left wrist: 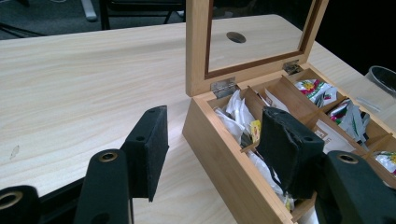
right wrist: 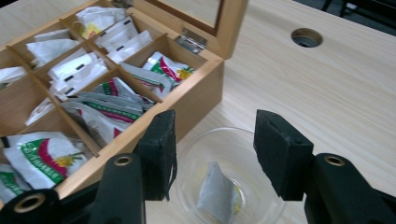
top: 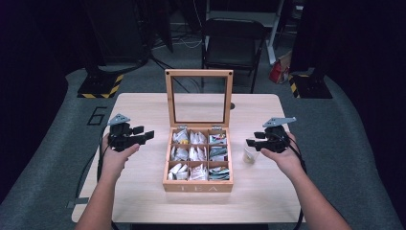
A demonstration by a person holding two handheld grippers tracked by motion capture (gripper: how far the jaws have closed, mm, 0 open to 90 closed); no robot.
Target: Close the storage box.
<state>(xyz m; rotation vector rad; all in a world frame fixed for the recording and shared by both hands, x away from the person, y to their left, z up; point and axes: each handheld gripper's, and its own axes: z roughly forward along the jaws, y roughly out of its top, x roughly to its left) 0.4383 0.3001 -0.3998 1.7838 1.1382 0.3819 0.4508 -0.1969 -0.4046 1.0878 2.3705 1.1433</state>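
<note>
A wooden tea box (top: pixel 197 185) stands mid-table with its glass lid (top: pixel 198 73) raised upright. Its compartments hold paper tea bags (top: pixel 198 153). Right of the box sits a small clear glass bowl (top: pixel 250 155). In the right gripper view a single tea bag (right wrist: pixel 217 192) lies in that bowl (right wrist: pixel 243 149). My right gripper (right wrist: pixel 215 135) hangs just above it, open, with its pads touching nothing; from above it (top: pixel 253 139) points toward the box. My left gripper (top: pixel 143 133) is held left of the box, open and empty. In the left gripper view it (left wrist: pixel 215 119) faces the box's near corner (left wrist: pixel 224 154).
A round cable hole (right wrist: pixel 306 37) pierces the tabletop behind the box. A black chair (top: pixel 233 43) stands beyond the table's far edge, and two stand bases with yellow-black stripes (top: pixel 100 87) rest on the floor at either side. Bare wood lies left of the box.
</note>
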